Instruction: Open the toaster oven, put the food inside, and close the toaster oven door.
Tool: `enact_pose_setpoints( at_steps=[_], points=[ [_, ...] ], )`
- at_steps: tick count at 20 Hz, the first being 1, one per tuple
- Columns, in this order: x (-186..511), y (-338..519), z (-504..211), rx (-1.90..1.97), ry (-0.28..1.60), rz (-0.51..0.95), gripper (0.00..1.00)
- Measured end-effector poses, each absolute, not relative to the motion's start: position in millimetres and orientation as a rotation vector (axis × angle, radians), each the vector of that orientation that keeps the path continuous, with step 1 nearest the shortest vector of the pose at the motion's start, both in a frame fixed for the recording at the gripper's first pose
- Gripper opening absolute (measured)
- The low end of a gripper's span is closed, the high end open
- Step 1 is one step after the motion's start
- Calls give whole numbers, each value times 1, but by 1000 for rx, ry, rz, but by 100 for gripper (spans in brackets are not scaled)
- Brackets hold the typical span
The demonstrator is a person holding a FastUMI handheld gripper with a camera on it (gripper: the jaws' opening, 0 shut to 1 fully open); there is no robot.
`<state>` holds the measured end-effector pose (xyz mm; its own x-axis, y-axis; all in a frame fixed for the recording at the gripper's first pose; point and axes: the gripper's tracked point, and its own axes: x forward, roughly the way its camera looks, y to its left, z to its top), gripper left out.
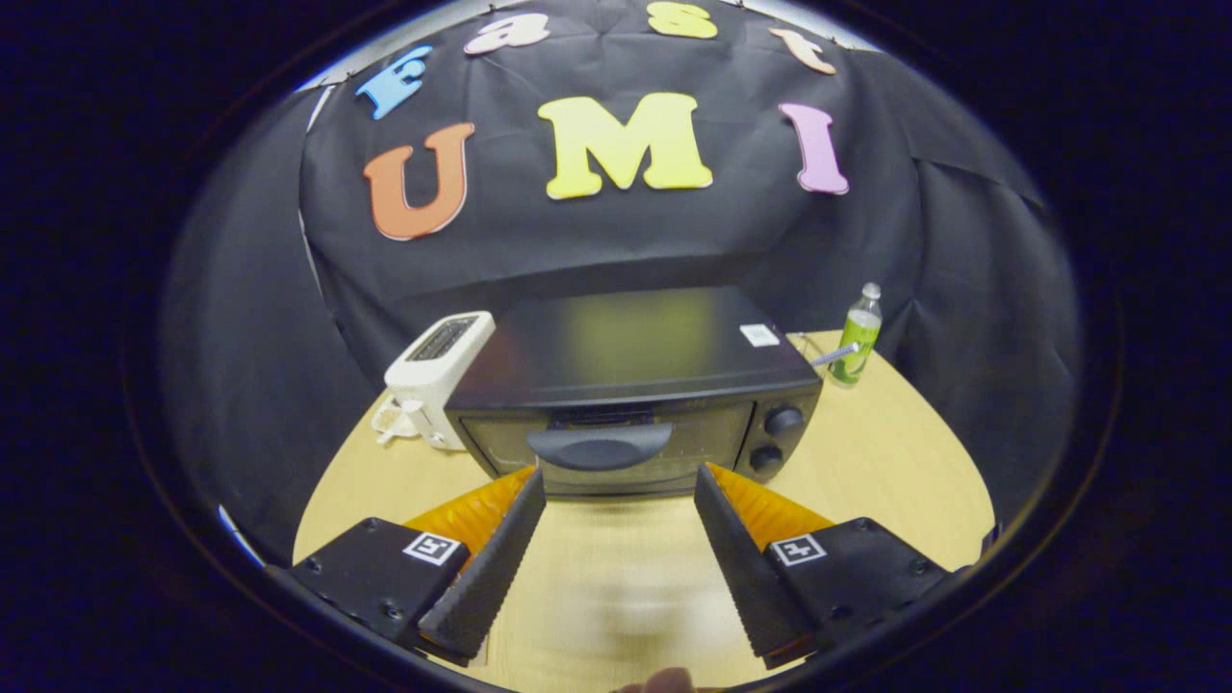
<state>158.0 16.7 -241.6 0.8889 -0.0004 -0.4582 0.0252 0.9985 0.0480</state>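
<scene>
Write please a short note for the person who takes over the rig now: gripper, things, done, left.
Gripper: open, holding nothing, fingers spread just short of the toaster oven.
Things: oven sits on the wooden table, door shut, door handle just beyond the fingertips. White toaster beside the oven, green bottle on its other side.
Done: nothing yet.
Left: open door, put food in, close door.

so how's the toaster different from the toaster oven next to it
The toaster is white, small and loads through top slots; the toaster oven is black, much bigger, with a front door, a handle and two knobs. The toaster stands further back. Both rest on the table, touching or nearly so. The open gripper is just short of the handle.
</scene>
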Motion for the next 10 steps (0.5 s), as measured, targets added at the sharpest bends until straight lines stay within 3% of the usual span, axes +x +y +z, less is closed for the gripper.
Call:
enact_pose_setpoints(
  at_steps=[10],
  points=[
    [92, -8, -62, 73, 200, -5, 100]
  ],
)
